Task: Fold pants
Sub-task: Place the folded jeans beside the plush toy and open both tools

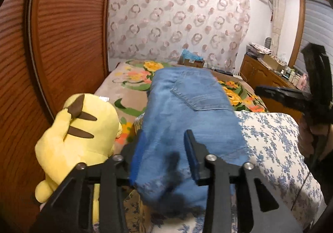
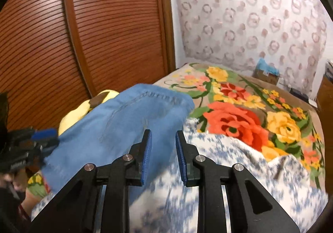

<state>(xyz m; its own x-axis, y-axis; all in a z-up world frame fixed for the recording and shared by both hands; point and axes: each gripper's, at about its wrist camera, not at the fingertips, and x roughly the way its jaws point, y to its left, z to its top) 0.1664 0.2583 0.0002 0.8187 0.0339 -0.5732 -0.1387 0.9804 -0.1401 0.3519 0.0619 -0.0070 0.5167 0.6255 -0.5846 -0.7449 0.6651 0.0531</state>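
Observation:
Folded blue jeans lie lengthwise on the bed, with a back pocket facing up. My left gripper hovers over their near end. It is open, the denim lies between and under its fingers, and the pads do not press on it. My right gripper is open too, above the jeans' right edge, where the denim meets a blue-flowered white quilt. Each gripper appears in the other's view: the right gripper far right with a hand under it, the left gripper at the jeans' left edge.
A yellow plush toy sits left of the jeans against the wooden louvred wardrobe doors. A flowered blanket covers the far bed. A cardboard box stands by the curtain, and a cluttered wooden dresser is at the right.

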